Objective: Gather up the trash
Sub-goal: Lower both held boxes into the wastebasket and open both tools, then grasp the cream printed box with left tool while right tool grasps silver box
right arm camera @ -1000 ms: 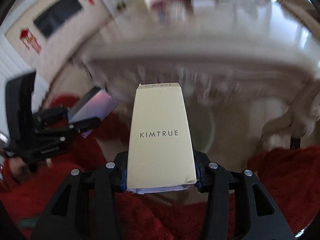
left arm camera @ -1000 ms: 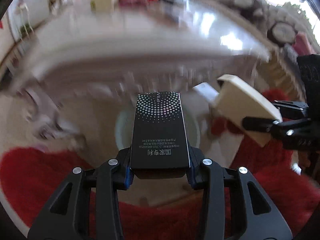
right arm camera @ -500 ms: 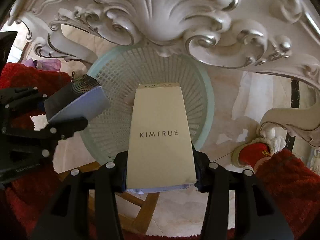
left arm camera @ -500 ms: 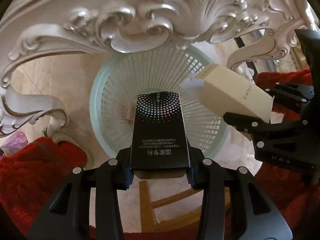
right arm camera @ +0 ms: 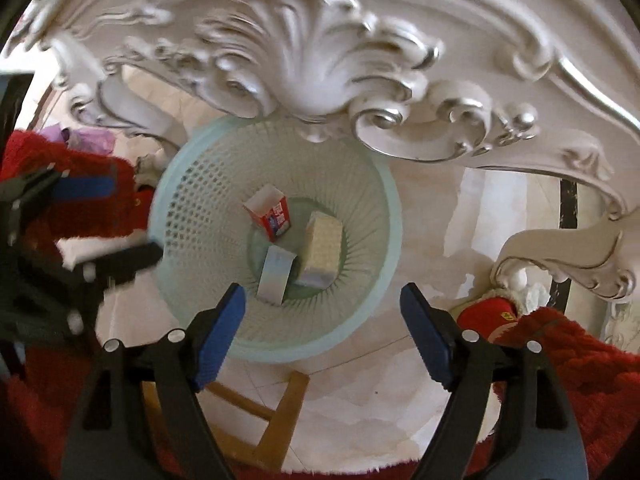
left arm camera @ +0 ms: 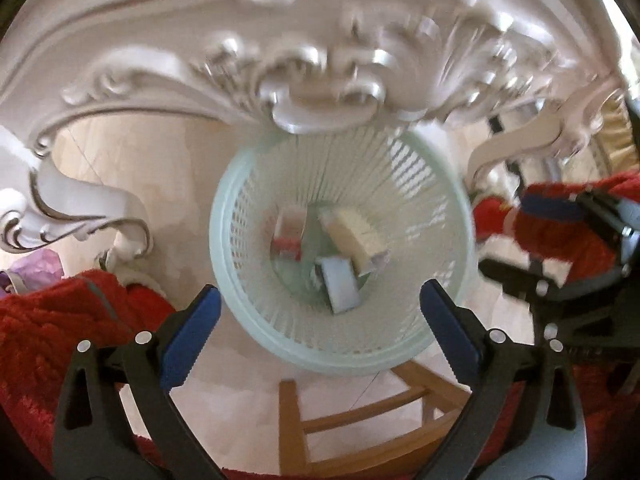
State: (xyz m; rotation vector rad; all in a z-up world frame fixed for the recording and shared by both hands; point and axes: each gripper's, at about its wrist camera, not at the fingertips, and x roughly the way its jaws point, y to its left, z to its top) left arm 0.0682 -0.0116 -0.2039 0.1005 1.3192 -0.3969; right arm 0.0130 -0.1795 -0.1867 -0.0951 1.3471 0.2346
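Opening, both grippers' fingers (left arm camera: 192, 332) (right arm camera: 218, 340) hang empty above the basket (right arm camera: 276, 348) rim, boxes (right arm camera: 320, 248) inside

Home: ornate carved table (right arm camera: 320, 60), wastebasket (right arm camera: 192, 208)

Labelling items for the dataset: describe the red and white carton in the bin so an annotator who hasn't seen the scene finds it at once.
Find the pale green mesh wastebasket on the floor under the carved white table. Three boxes lie at its bottom; the red and white carton is the one nearest the table. It alone has red on it: the cream box and the pale blue box beside it are plain.
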